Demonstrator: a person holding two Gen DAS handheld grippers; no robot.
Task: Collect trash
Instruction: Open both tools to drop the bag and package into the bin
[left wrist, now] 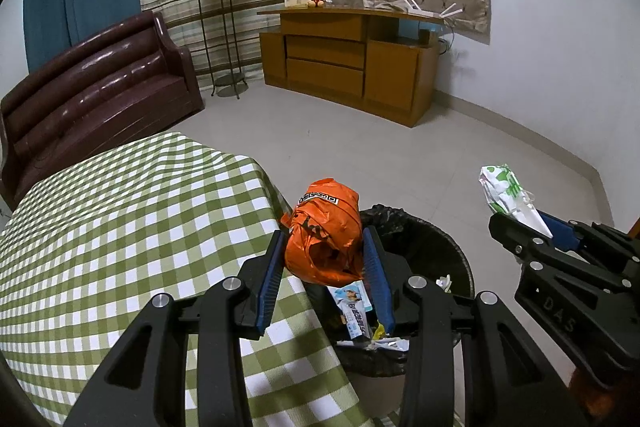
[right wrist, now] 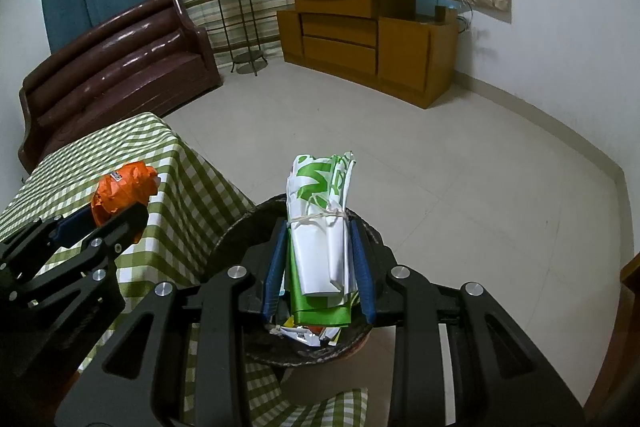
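Note:
My left gripper (left wrist: 325, 247) is shut on a crumpled orange plastic bag (left wrist: 326, 227) and holds it above the near rim of a black-lined trash bin (left wrist: 432, 227) beside the table. My right gripper (right wrist: 320, 251) is shut on a rolled white-and-green bag (right wrist: 320, 211) tied with string, held over the bin (right wrist: 240, 231). The bin holds wrappers and paper scraps (left wrist: 360, 323). The right gripper (left wrist: 520, 223) with its bag (left wrist: 504, 187) shows at the right of the left wrist view. The left gripper (right wrist: 116, 217) with the orange bag (right wrist: 120, 191) shows at the left of the right wrist view.
A table with a green checked cloth (left wrist: 120, 227) stands left of the bin. A brown leather sofa (left wrist: 100, 91) is behind it. A plant stand (left wrist: 220, 39) and a wooden cabinet (left wrist: 352, 59) stand by the far curtains. Pale tiled floor (left wrist: 400, 155) lies between.

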